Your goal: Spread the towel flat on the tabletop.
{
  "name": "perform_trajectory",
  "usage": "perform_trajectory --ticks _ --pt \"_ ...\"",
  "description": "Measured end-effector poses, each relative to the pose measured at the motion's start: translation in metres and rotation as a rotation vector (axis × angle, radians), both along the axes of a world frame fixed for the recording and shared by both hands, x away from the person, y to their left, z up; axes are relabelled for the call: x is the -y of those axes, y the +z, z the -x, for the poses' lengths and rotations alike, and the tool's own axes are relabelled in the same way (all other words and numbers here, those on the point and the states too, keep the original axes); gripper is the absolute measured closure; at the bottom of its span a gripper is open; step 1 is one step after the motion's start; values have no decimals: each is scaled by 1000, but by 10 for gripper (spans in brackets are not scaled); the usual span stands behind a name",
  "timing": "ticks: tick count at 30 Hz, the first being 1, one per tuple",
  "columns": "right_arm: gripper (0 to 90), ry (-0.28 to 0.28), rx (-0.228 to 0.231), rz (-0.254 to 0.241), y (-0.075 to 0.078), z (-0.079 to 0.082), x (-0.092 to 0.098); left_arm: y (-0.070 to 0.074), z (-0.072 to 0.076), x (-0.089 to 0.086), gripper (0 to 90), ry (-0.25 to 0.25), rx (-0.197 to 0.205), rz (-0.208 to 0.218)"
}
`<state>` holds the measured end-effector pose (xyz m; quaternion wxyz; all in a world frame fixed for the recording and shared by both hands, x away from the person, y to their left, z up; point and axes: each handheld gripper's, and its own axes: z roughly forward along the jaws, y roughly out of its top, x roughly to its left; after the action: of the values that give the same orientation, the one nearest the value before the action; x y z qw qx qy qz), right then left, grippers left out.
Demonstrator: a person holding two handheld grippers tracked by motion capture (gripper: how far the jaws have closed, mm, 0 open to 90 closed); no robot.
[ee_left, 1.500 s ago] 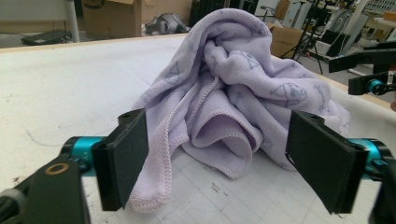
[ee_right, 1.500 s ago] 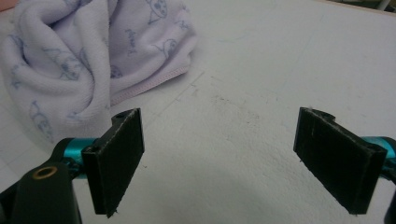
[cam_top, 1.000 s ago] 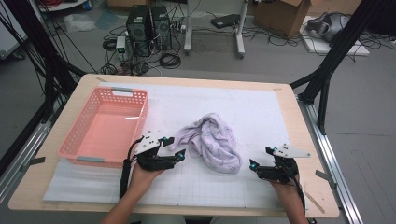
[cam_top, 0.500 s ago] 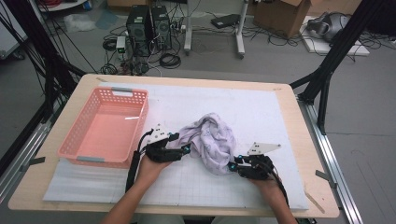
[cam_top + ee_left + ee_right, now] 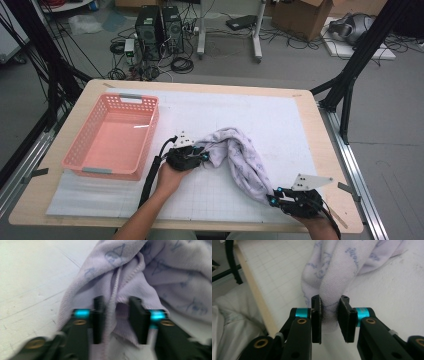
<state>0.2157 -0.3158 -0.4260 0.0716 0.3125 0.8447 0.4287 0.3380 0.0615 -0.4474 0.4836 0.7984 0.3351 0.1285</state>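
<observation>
A pale lilac printed cloth (image 5: pixel 240 160) lies stretched across the white grid mat (image 5: pixel 280 120), from the middle toward the front right. My left gripper (image 5: pixel 202 156) is at its left end. In the left gripper view the jaws (image 5: pixel 116 302) have just been closing, and a hemmed fold of the cloth (image 5: pixel 162 272) is bunched between them. My right gripper (image 5: pixel 272 196) holds the cloth's other end near the front edge. In the right gripper view its jaws (image 5: pixel 329 301) pinch a thick roll of cloth (image 5: pixel 342 262); they have just eased open slightly, still gripping.
An empty pink plastic basket (image 5: pixel 150 132) stands on the left of the table, close to my left hand. The wooden table edge (image 5: pixel 350 200) runs just right of my right gripper. Bare mat lies behind the cloth.
The left gripper moved right to the cloth's edge and shut on it. The right gripper reached in, shut on the cloth, then pulled back to the front right, drawing the bundle out long.
</observation>
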Motion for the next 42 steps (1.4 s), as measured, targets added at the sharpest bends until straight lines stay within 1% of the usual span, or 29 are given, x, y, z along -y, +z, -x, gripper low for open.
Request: perform_trajectory --ticks 1,2,3,4,5,6,8,10,11,13,14,15,16,17,18,19,20,21,22,23,24,27,29,32,36,37,40,41,42 --pt "637 5 -1 -21 1 1 2 1 2 -1 867 1 10 -27" --pt "578 -11 5 -40 3 1 4 3 4 -3 869 -7 8 -40" --pt "530 -36 2 -64 7 0 6 4 6 -5 869 -11 14 -32" --pt "504 -55 17 -91 12 -3 9 5 9 -7 871 -9 28 -26" --pt "486 -76 40 -112 17 -7 10 5 12 -9 872 -10 36 -30" --pt "475 -102 65 -123 23 -13 12 5 15 -11 872 -12 40 -27" --pt "472 -162 114 -119 32 -29 12 3 20 -16 872 -13 40 -26" --pt "475 -220 134 -87 36 -50 7 0 24 -20 872 -10 44 -16" --pt "473 -234 130 -69 35 -62 2 0 25 -22 872 -8 43 -10" --pt "443 -247 107 -33 29 -87 -13 1 26 -24 872 -11 48 -4" --pt "426 -246 96 -11 24 -98 -22 2 27 -25 871 -12 49 8" --pt "391 -246 68 14 18 -109 -31 3 27 -26 871 -10 51 12" --pt "361 -238 35 26 12 -118 -40 4 29 -28 871 -7 55 17" --pt "350 -225 2 22 7 -126 -47 4 29 -29 871 -7 56 16" --pt "346 -198 -41 -1 1 -132 -54 4 30 -31 871 -3 57 18" --pt "348 -180 -74 -11 -4 -135 -61 4 30 -32 871 -1 58 19" --pt "387 -167 -95 -4 -8 -137 -67 4 30 -33 871 1 59 23" --pt "518 -147 -114 -6 -10 -137 -70 4 31 -33 871 4 56 25" --pt "657 -109 -127 -30 -10 -135 -72 4 31 -33 871 6 58 28" --pt "752 -100 -112 -29 -9 -133 -71 5 31 -34 871 5 60 34" --pt "820 -91 -97 -19 -7 -130 -70 5 31 -34 871 5 63 37" --pt "838 -88 -55 -10 0 -115 -59 5 31 -36 871 10 65 36" --pt "842 -90 -12 17 5 -101 -50 5 31 -38 871 14 65 37" --pt "845 -87 27 20 11 -79 -32 4 31 -39 871 11 75 37" --pt "845 -94 43 31 17 -47 -8 3 32 -38 871 8 74 26" --pt "845 -84 46 33 18 -39 -2 3 32 -37 871 7 76 26" --pt "845 -57 28 61 17 -18 11 3 33 -35 868 -1 75 33" --pt "843 -44 17 62 16 -14 14 3 33 -35 844 2 77 34" --pt "832 -35 9 63 16 -11 15 3 32 -35 762 9 70 56"
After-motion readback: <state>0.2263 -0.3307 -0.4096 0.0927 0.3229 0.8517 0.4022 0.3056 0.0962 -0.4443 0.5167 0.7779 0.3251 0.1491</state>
